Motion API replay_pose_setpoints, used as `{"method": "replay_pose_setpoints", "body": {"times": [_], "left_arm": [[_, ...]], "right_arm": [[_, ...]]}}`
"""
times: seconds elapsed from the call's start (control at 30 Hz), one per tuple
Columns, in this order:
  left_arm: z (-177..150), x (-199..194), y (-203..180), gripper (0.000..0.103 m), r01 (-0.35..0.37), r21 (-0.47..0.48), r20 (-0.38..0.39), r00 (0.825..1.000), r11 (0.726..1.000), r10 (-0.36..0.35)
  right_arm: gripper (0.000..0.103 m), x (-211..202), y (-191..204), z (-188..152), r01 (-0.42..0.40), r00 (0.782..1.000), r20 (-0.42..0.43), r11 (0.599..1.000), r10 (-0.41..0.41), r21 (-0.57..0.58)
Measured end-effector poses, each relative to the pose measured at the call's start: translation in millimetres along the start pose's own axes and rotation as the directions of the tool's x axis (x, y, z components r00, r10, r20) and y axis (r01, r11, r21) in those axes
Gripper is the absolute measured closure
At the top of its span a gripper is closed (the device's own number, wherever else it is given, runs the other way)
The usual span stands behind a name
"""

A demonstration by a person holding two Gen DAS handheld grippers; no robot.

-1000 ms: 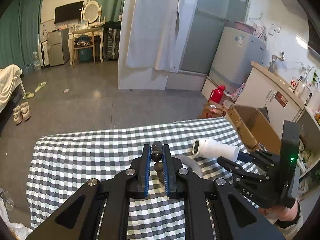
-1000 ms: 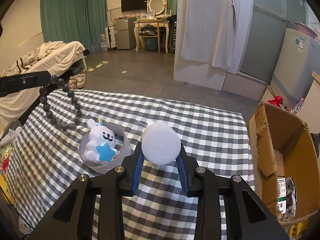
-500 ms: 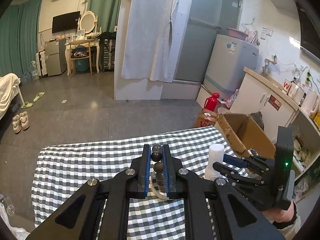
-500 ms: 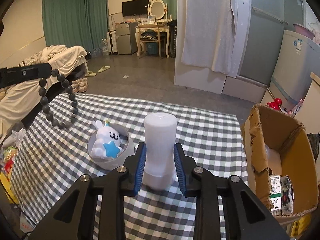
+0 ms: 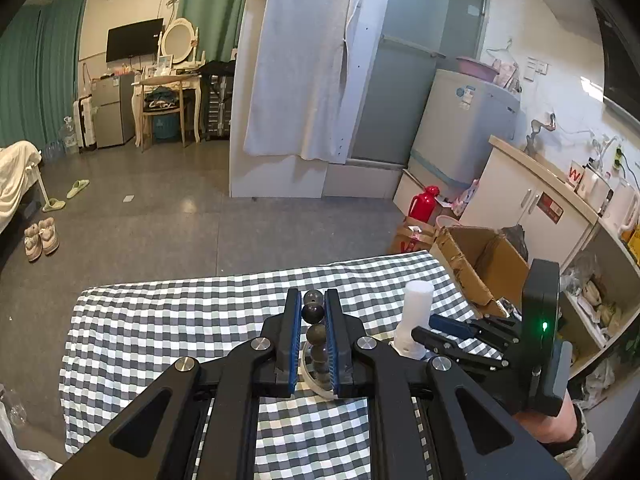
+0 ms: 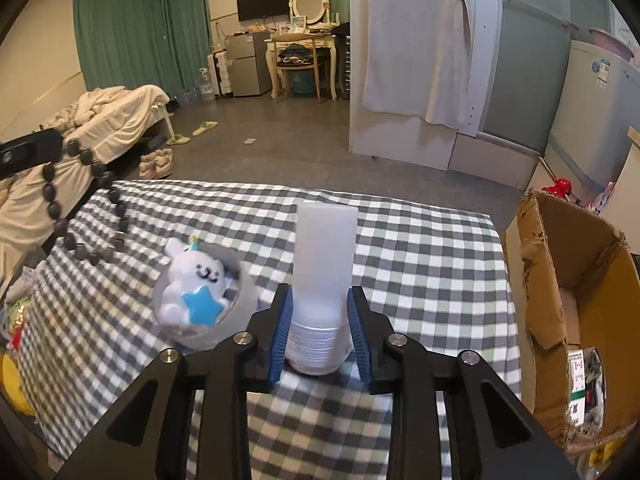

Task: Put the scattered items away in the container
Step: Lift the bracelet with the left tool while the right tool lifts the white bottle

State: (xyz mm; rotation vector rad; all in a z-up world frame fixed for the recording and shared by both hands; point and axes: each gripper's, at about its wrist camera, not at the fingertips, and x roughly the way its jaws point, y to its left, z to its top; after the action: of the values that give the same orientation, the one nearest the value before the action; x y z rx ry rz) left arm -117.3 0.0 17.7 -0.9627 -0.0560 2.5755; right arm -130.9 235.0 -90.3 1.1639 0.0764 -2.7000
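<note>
2 grippers | L gripper fingers clamped on bead bracelet | R gripper fingers clamped on white bottle, upright

A bottle stands upright on the counter between the right gripper's fingers, a bowl holding a plush toy just to its left, a bead string hanging farther left, a cardboard box off the counter's right edge.

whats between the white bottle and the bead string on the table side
In the right wrist view, the round container with the white plush toy sits between the white bottle and the hanging bead string.
</note>
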Motion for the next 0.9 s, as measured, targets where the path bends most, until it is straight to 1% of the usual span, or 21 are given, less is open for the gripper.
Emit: {"method": "replay_pose_setpoints", "body": {"times": [0.03,0.07,0.1,0.13,0.17,0.23,0.3,0.37,0.6,0.73,0.8,0.83,0.9], "left_arm": [[-0.4,0.7,0.5,0.092,0.001,-0.001,-0.001,1.0,1.0,-0.001],[-0.8,1.5,0.7,0.092,0.001,-0.004,-0.002,1.0,1.0,-0.001],[-1.9,2.4,1.2,0.092,0.001,-0.005,-0.003,1.0,1.0,-0.001],[-2.6,3.1,1.4,0.092,0.001,-0.007,-0.004,1.0,1.0,-0.001],[-3.3,4.2,3.0,0.092,0.0,-0.012,-0.006,1.0,1.0,0.0],[-3.5,5.4,3.7,0.092,0.001,-0.017,-0.008,1.0,1.0,-0.001],[-3.3,5.7,4.2,0.092,0.004,-0.02,-0.008,1.0,1.0,-0.005],[-4.0,6.3,4.1,0.092,0.005,-0.021,-0.009,1.0,1.0,-0.005],[-4.6,7.7,5.0,0.092,0.005,-0.024,-0.01,1.0,1.0,-0.005],[-4.7,7.6,6.9,0.092,0.005,-0.021,-0.013,1.0,1.0,-0.005],[-5.5,7.7,7.6,0.092,0.007,-0.019,-0.013,1.0,1.0,-0.007],[-5.8,8.0,7.4,0.092,0.008,-0.019,-0.013,1.0,1.0,-0.008],[-6.8,8.5,7.6,0.092,0.01,-0.018,-0.012,1.0,1.0,-0.01]], "right_arm": [[0.073,3.0,-1.1,2.4,0.001,1.0,-0.002,1.0,-0.001,0.003],[0.066,6.2,-2.6,4.5,0.005,1.0,-0.007,1.0,-0.005,0.004],[0.056,13.0,-4.3,6.4,0.016,0.999,-0.032,1.0,-0.016,0.005],[0.03,23.8,-4.7,7.2,0.026,0.996,-0.081,1.0,-0.026,0.006],[0.024,31.1,-4.9,6.7,0.028,0.994,-0.107,1.0,-0.027,0.006],[0.024,44.2,-4.7,2.2,0.034,0.992,-0.121,0.999,-0.033,0.003],[0.024,49.9,-8.3,-1.1,0.015,0.993,-0.119,1.0,-0.012,0.026],[0.024,50.0,-12.1,-1.9,0.014,0.994,-0.108,0.999,-0.008,0.053],[0.024,46.3,-12.6,1.1,0.032,0.995,-0.098,0.998,-0.027,0.051],[0.024,45.0,-16.7,1.2,0.017,0.995,-0.096,0.997,-0.01,0.079],[0.034,44.2,-19.9,0.8,0.007,0.997,-0.083,0.995,0.001,0.104],[0.049,44.6,-21.3,0.8,-0.007,0.996,-0.087,0.993,0.017,0.116],[0.05,43.9,-19.7,1.1,0.003,0.996,-0.091,0.995,0.006,0.1]]}}
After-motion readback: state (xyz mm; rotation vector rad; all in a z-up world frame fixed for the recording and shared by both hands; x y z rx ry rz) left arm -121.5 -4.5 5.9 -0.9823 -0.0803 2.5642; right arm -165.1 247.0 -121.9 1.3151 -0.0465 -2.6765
